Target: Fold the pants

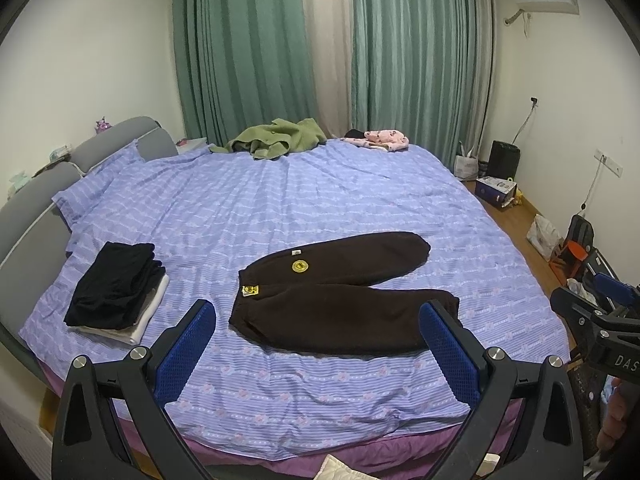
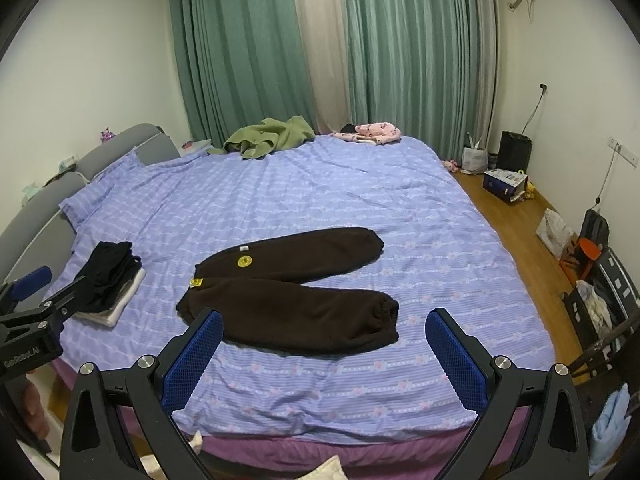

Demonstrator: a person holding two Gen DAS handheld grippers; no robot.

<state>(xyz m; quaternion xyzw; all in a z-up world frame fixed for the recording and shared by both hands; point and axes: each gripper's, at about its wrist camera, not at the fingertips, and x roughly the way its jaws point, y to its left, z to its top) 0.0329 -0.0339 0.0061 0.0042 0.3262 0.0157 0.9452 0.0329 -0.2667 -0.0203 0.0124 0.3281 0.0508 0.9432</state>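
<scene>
Dark brown fleece pants [image 1: 340,292] lie flat on the blue striped bedsheet [image 1: 280,208], waistband to the left, legs spread in a V to the right, a round yellow patch on the far leg. They also show in the right wrist view [image 2: 296,288]. My left gripper [image 1: 316,312] is open and empty, hovering above the bed's near edge in front of the pants. My right gripper [image 2: 324,320] is open and empty, also held above the near edge. Each gripper's side shows in the other's view.
A stack of folded black and white clothes [image 1: 116,288] lies left of the pants. A green garment [image 1: 276,140] and a pink garment [image 1: 380,140] lie at the far edge. The grey headboard [image 1: 36,208] is left; wood floor with boxes and bags [image 2: 508,184] is right.
</scene>
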